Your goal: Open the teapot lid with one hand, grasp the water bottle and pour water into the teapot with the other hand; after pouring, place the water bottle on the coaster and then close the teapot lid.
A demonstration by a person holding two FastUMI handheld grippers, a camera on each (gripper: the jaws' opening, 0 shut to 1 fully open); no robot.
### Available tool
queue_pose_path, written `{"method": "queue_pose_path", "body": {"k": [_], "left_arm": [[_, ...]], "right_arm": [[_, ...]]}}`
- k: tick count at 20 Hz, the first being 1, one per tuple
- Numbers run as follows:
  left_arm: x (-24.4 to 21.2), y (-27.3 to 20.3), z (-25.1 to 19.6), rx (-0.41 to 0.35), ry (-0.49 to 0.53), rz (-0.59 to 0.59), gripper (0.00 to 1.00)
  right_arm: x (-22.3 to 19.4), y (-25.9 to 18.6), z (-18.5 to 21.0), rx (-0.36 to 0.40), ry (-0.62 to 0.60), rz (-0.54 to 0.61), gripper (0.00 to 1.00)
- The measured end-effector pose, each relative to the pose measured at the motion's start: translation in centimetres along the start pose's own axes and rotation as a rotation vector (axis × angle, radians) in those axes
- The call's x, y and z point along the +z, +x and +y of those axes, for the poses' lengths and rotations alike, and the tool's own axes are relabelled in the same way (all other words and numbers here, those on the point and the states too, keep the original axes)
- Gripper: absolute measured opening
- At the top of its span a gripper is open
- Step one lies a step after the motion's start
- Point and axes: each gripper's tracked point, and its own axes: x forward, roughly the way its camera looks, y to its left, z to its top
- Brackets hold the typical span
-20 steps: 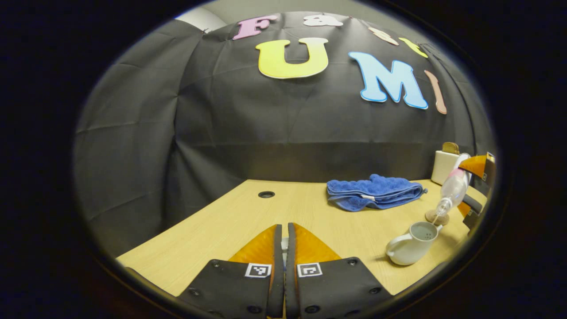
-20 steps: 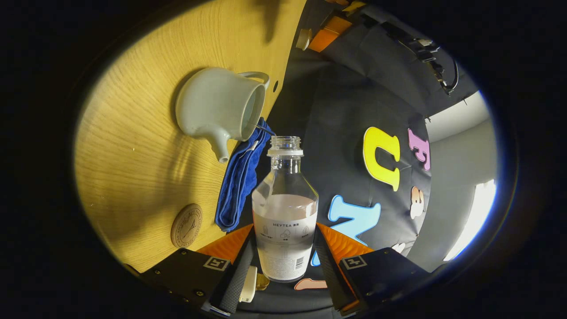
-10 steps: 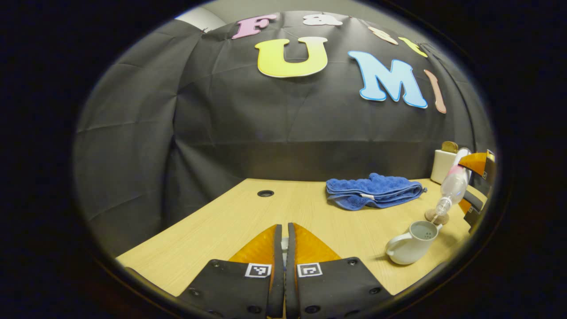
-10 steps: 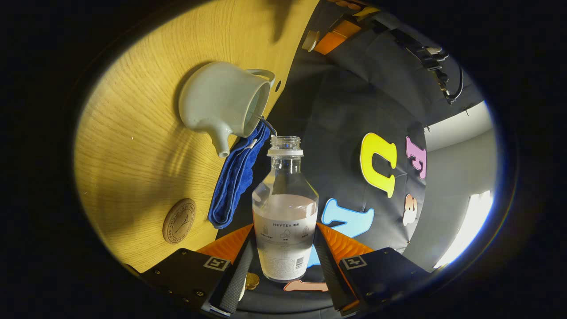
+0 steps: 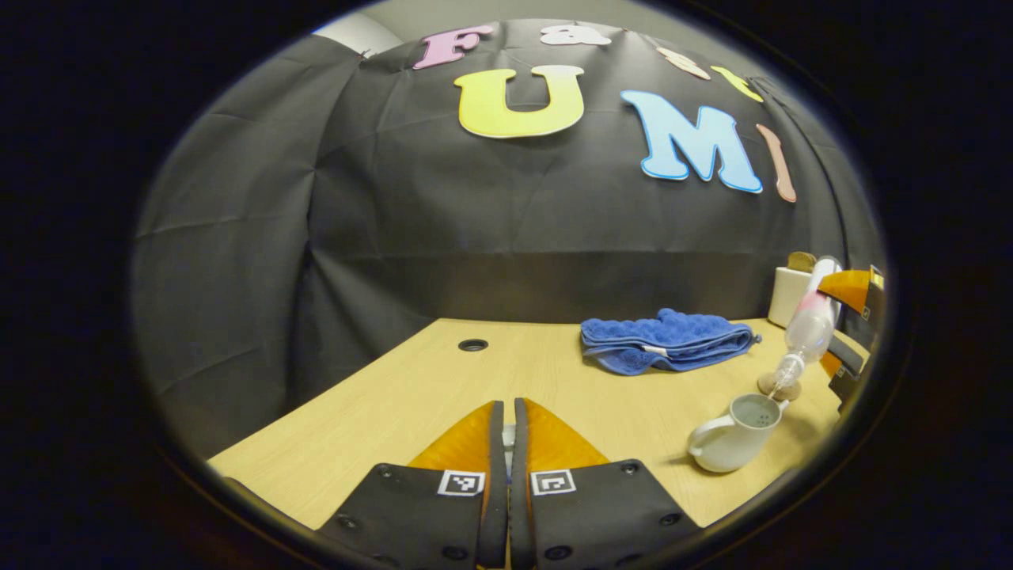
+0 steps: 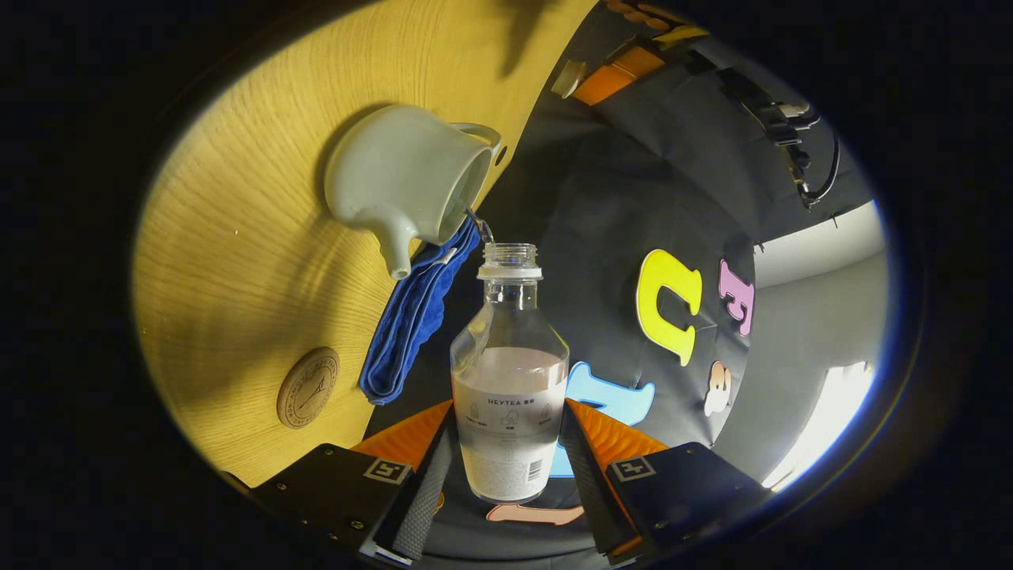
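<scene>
Two grippers, one per hand. Left gripper (image 5: 507,443): low over the near edge of the one light wooden table (image 5: 443,380), fingers pressed almost together on one small pale piece barely visible in the slit; whether that piece is the teapot lid cannot be told here. In the right gripper view, far off beyond the table's edge, one small round pale lid (image 6: 568,78) between that other gripper's fingers. Right gripper (image 6: 506,467): tipped well over, fingers pinching one clear plastic water bottle with a white label band (image 6: 509,372) at its lower body, cap off, neck pointing towards the pot, about half full.

One pale grey-white ceramic teapot with a loop handle and short spout (image 6: 400,178): standing on the table, lid off, mouth open upward. In the left gripper view, bottle (image 5: 807,328) slanted neck-down just above the teapot (image 5: 736,434), a thin thread of water from neck to opening.

One round brown cork-like coaster (image 6: 307,388): flat on the table, bare, near the teapot on its spout side, apart from it.
One folded blue terry towel (image 5: 669,340): on the table behind the teapot, towards the wall.
One white boxy holder with a brown piece on top (image 5: 791,294): at the table's far right corner.
One dark round cable hole (image 5: 473,345): in the tabletop, far left.
</scene>
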Motion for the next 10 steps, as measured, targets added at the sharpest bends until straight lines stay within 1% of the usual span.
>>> {"method": "queue_pose_path", "body": {"k": [10], "left_arm": [[-0.05, -0.03, -0.05, -0.001, 0.0, 0.001, 0.08]], "right_arm": [[0.27, 0.04, -0.23, -0.024, -0.068, -0.014, 0.76]]}}
